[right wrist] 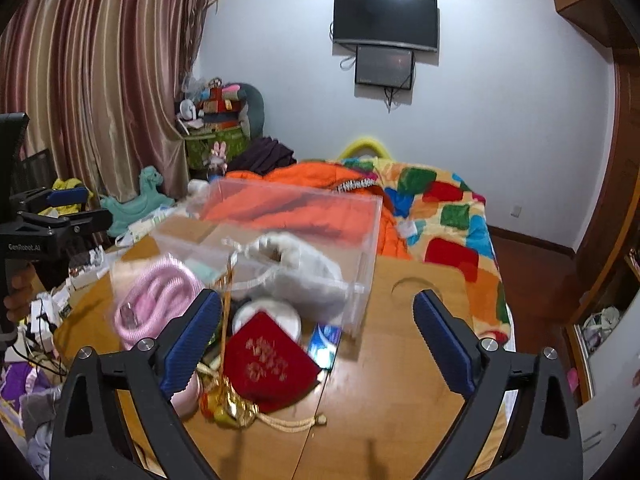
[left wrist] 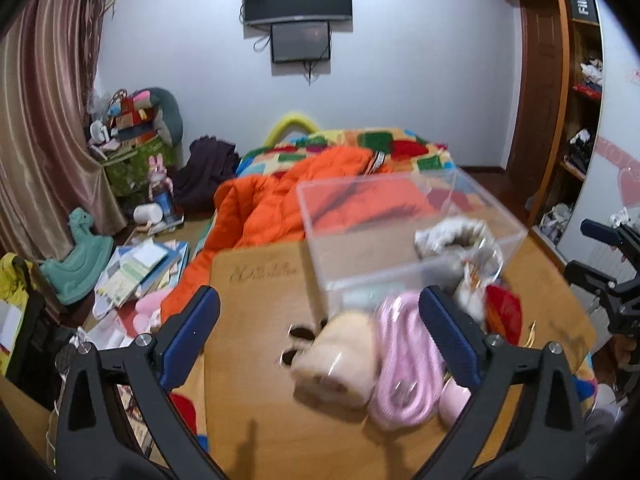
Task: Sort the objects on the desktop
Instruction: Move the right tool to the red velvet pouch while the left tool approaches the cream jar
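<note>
A clear plastic box (left wrist: 404, 232) (right wrist: 280, 236) stands at the far side of the wooden table (left wrist: 256, 360) (right wrist: 392, 400). In front of it lie a cream plush toy (left wrist: 340, 356), a pink coiled cable in a bag (left wrist: 404, 356) (right wrist: 152, 300), a grey-white fluffy pouch (left wrist: 452, 236) (right wrist: 296, 264), a red velvet pouch (right wrist: 268, 364) and a gold tassel ornament (right wrist: 236, 408). My left gripper (left wrist: 320, 340) is open above the plush toy and holds nothing. My right gripper (right wrist: 318, 340) is open above the red pouch and holds nothing.
A bed with an orange quilt (left wrist: 280, 196) (right wrist: 320, 188) and a patchwork blanket (right wrist: 440, 208) lies behind the table. Books and toys (left wrist: 136, 268) litter the floor at left. A round white item (right wrist: 268, 316) and a blue packet (right wrist: 324, 340) lie by the box.
</note>
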`<action>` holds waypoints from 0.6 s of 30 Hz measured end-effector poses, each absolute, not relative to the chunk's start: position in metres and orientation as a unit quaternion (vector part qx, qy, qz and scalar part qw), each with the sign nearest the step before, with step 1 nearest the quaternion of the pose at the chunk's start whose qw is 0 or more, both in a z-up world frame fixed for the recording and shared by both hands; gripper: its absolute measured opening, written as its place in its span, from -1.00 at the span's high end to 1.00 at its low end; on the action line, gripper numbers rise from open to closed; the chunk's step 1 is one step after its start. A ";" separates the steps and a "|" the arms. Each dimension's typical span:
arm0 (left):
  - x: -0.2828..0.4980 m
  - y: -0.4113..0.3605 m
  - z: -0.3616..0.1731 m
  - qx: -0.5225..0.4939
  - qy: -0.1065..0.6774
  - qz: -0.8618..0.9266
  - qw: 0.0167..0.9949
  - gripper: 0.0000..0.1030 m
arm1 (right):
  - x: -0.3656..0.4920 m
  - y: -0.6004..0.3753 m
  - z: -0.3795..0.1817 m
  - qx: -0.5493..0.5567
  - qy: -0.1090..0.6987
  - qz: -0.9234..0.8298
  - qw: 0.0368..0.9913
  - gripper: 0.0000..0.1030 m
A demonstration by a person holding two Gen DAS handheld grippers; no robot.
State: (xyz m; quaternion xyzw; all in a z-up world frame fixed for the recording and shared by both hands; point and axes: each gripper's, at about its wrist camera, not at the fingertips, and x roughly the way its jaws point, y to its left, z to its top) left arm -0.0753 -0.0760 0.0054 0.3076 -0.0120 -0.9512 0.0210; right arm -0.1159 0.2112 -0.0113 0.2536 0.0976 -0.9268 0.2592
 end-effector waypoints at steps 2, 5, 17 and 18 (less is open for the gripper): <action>-0.075 -0.080 -0.006 0.320 -0.011 -0.947 0.024 -0.96 | -0.115 0.211 -0.022 0.265 0.101 -0.924 0.258 -0.86; -0.070 -0.088 -0.024 0.339 -0.005 -0.940 0.022 -0.96 | -0.116 0.211 -0.038 0.284 0.103 -0.918 0.256 -0.86; -0.065 -0.090 -0.076 0.379 -0.019 -0.925 0.004 -0.96 | -0.125 0.204 -0.085 0.347 0.109 -0.897 0.251 -0.86; -0.067 -0.090 -0.079 0.383 -0.014 -0.924 -0.003 -0.96 | -0.125 0.203 -0.087 0.350 0.110 -0.896 0.252 -0.86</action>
